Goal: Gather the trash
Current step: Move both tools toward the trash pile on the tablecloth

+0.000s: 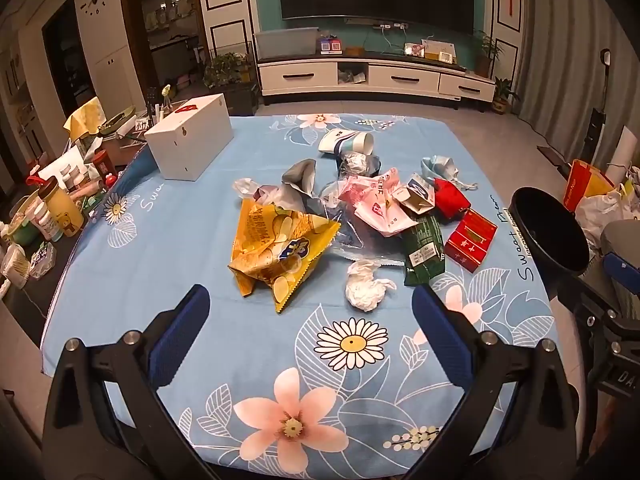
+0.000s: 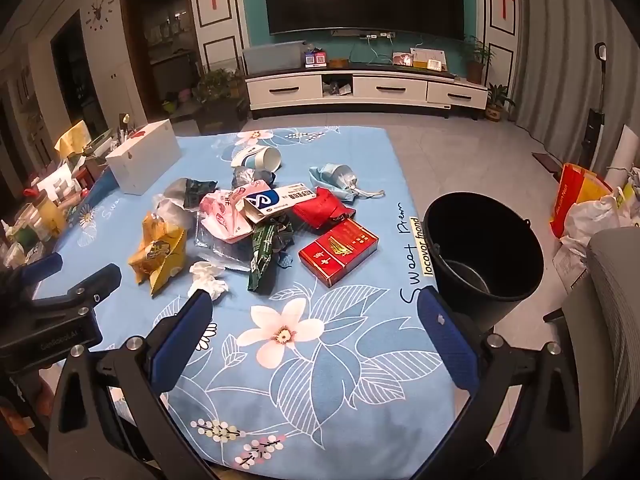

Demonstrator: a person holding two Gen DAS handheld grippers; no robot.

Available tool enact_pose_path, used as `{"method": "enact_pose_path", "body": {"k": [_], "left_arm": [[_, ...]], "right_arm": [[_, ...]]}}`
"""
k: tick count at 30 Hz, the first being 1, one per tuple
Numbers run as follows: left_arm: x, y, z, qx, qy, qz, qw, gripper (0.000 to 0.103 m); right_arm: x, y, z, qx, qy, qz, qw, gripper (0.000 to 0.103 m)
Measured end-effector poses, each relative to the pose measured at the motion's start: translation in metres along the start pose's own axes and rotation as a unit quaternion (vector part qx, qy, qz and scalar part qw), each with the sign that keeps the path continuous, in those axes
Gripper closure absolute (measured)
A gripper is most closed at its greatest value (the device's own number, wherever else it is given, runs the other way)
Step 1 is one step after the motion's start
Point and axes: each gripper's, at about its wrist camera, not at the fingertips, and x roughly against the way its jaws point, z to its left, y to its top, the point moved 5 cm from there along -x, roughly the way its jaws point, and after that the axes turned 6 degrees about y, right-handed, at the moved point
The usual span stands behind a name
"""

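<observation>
A heap of trash lies mid-table on the blue flowered cloth (image 1: 168, 264): a yellow chip bag (image 1: 276, 248), a crumpled white tissue (image 1: 364, 286), a green wrapper (image 1: 424, 252), a red carton (image 1: 470, 242), pink packaging (image 1: 376, 204) and a tipped paper cup (image 1: 348, 142). My left gripper (image 1: 310, 300) hovers open just short of the chip bag and tissue, nothing between its fingers. My right gripper (image 2: 316, 304) is open too, over bare cloth in front of the red carton (image 2: 338, 250) and green wrapper (image 2: 262, 258). A black bucket (image 2: 484, 248) stands off the table's right edge.
A white box (image 1: 190, 142) sits at the table's far left. Jars, bottles and small items (image 1: 60, 208) crowd a side surface to the left. Bags (image 2: 588, 204) lie on the floor right of the bucket. A grey chair (image 2: 612, 304) stands near right.
</observation>
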Motion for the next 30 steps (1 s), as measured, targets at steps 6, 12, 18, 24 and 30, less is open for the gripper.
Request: {"method": "enact_pose_path", "body": {"k": [6, 12, 18, 24, 30], "left_arm": [[-0.0021, -0.0013, -0.0001, -0.001, -0.001, 0.001, 1.0, 0.002], [-0.0023, -0.0021, -0.0007, -0.001, -0.001, 0.001, 1.0, 0.002], [-0.0038, -0.0036, -0.001, 0.0, -0.002, 0.002, 1.0, 0.002], [-0.0052, -0.0044, -0.0015, 0.0, -0.002, 0.003, 1.0, 0.002], [-0.0067, -0.0062, -0.002, 0.0, -0.004, 0.004, 1.0, 0.002]], "right_arm": [[-0.0016, -0.0023, -0.0013, 0.0, 0.001, -0.001, 1.0, 0.003], [-0.0032, -0.0011, 0.0007, 0.0, -0.001, 0.001, 1.0, 0.003], [-0.0037, -0.0019, 0.0006, -0.001, 0.0, 0.0, 1.0, 0.003], [-0.0047, -0.001, 0.0011, -0.002, 0.0, 0.001, 1.0, 0.003], [-0.0049, -0.0022, 0.0013, -0.001, 0.0, 0.001, 1.0, 0.003]]}}
